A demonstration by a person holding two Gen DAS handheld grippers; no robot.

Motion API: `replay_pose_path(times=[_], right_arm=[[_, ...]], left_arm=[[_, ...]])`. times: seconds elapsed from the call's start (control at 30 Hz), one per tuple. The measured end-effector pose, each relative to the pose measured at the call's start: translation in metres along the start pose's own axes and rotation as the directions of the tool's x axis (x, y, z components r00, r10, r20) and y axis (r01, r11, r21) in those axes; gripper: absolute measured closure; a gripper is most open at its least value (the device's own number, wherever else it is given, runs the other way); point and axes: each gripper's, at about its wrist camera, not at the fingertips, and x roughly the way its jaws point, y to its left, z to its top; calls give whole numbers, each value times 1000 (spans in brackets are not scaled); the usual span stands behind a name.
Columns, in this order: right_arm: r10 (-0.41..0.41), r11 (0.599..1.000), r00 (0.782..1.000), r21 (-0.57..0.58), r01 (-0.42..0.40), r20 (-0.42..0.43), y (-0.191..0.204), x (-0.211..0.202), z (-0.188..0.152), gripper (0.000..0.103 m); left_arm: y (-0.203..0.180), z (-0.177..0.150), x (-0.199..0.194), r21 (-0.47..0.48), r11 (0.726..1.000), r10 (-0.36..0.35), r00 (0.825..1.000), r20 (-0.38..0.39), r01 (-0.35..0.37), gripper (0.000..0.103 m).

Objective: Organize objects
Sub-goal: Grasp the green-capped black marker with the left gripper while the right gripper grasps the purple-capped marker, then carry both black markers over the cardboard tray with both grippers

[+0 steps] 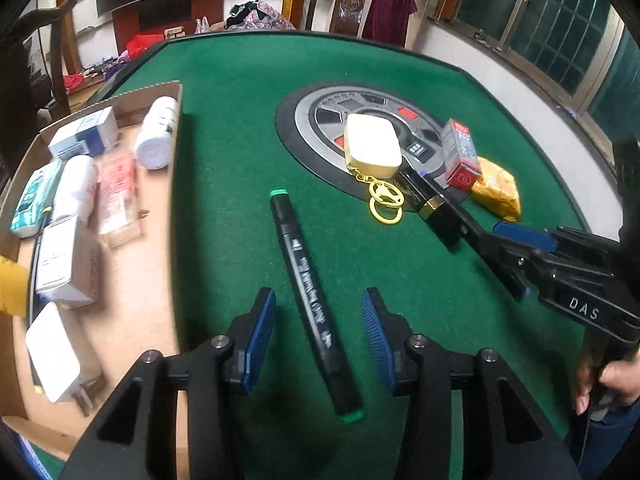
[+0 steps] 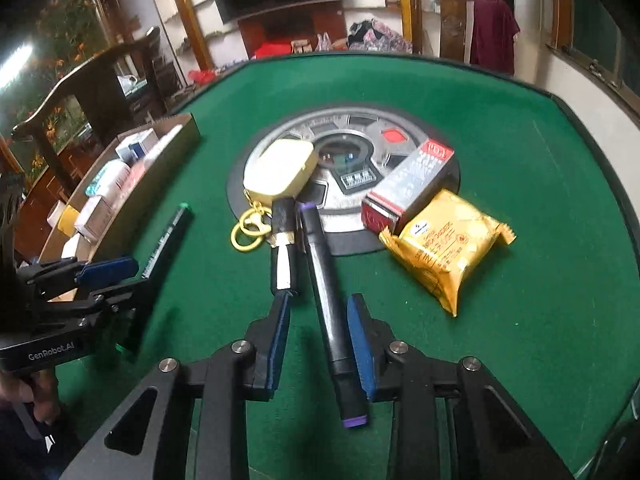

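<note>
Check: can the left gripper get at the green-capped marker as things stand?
Probably yes: the green-capped marker lies alone on the felt between the left gripper's open jaws, with nothing across it.

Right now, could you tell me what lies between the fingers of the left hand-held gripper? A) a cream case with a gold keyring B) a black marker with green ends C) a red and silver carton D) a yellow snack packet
B: the black marker with green ends lies on the green felt between the open fingers of the left hand-held gripper, which do not touch it.
</note>
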Motion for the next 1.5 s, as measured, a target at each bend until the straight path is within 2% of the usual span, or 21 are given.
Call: replay_pose_path(times=[0.07, 0.17, 0.23, 0.3, 0.4, 0.5, 0.57, 0.83, 0.97, 1.03, 1.3, 1.5], right_arm=[[-6, 1000, 1000, 0, 6, -9, -1, 4, 0, 70], [-21, 999, 999, -26, 20, -31, 3, 11, -2, 70], [-64, 996, 998, -67, 62, -21, 12, 14, -3, 71], [-99, 990, 995, -97, 98, -9, 16, 16, -3, 78], [-109, 990, 994, -87, 108, -2, 12, 16, -3, 87], [-109, 992, 994, -67, 108, 1, 8, 15, -4, 87], [-104, 993, 995, -50, 105, 5, 6, 13, -4, 87], [-44, 999, 999, 6, 44, 24, 0, 5, -3, 87], [-35, 999, 998, 8, 34, 45, 0, -2, -3, 87], [-27, 1000, 998, 13, 26, 56, 0, -5, -2, 87], [-2, 1000, 997, 28, 0, 72, 2, -9, -2, 87], [68, 996, 994, 46, -72, 86, 2, -12, -2, 86]], left_arm=[[-4, 3, 5, 15, 999, 48, 999, 9, -48, 59], [-4, 5, 7, 13, 997, 74, 997, 22, -74, 59], [-6, 6, 9, 14, 996, 88, 996, 28, -89, 59], [-8, 5, 9, 25, 994, 109, 993, 39, -110, 59], [-17, 2, 6, 56, 991, 121, 991, 65, -124, 60], [-34, -1, -1, 118, 980, 144, 983, 118, -158, 60], [-38, 0, -1, 133, 981, 126, 987, 103, -140, 60], [-15, 5, 12, 38, 996, 82, 996, 36, -83, 62], [-16, 5, 16, 44, 993, 110, 993, 42, -112, 76], [-17, 6, 18, 47, 992, 119, 992, 49, -121, 89], [-16, 1, 10, 7, 999, 40, 997, 71, -40, 89], [-4, -1, -15, -31, 999, -14, 994, 112, 17, 89]])
